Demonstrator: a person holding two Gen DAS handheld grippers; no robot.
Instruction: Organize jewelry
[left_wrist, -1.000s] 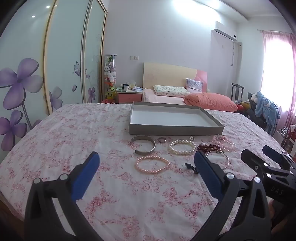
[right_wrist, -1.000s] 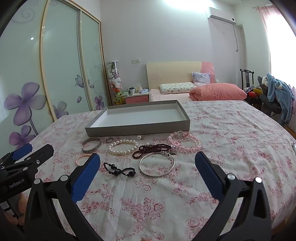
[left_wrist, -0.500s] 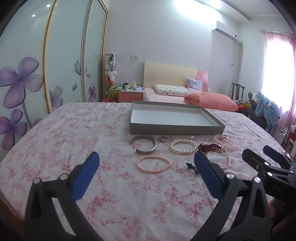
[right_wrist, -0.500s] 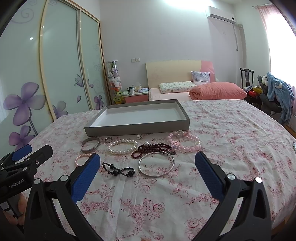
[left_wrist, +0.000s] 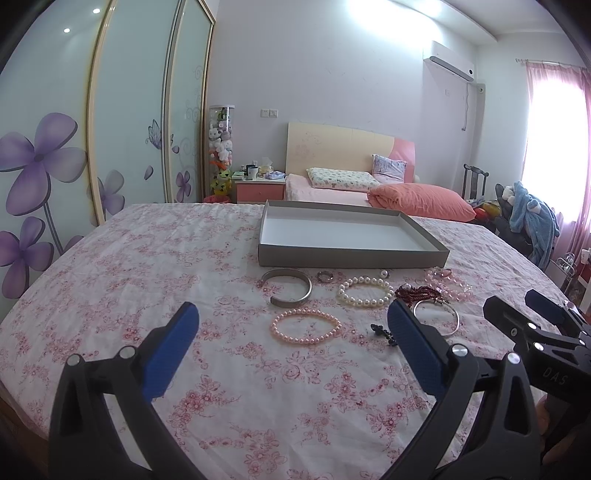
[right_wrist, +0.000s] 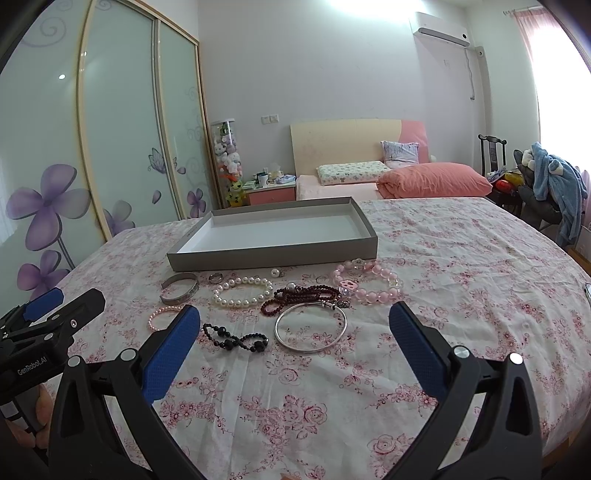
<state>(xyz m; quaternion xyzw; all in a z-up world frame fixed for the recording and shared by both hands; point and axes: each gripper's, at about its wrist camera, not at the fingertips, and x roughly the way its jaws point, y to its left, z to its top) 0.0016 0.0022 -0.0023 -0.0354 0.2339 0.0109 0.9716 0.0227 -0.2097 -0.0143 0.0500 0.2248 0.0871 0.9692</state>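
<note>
An empty grey tray (left_wrist: 351, 256) (right_wrist: 273, 254) sits on the floral tablecloth. In front of it lie several pieces: a silver cuff (left_wrist: 290, 291) (right_wrist: 180, 288), a small ring (left_wrist: 325, 276), a white pearl bracelet (left_wrist: 365, 292) (right_wrist: 242, 292), a pink pearl bracelet (left_wrist: 306, 326), dark red beads (right_wrist: 301, 298), a thin silver bangle (right_wrist: 311, 327), a black bead bracelet (right_wrist: 234, 338) and a chunky pink bracelet (right_wrist: 365, 282). My left gripper (left_wrist: 290, 326) is open and empty, just short of the pink pearl bracelet. My right gripper (right_wrist: 293, 332) is open and empty, near the silver bangle.
The round table (right_wrist: 480, 280) is covered by a pink floral cloth. Behind it stand a bed with pink pillows (left_wrist: 421, 197), a nightstand (left_wrist: 260, 188), sliding wardrobe doors with purple flowers (left_wrist: 48, 158) and a chair with clothes (right_wrist: 554, 184).
Both grippers have eased slightly forward toward the jewelry. Both stay open and nothing on the table has moved.
</note>
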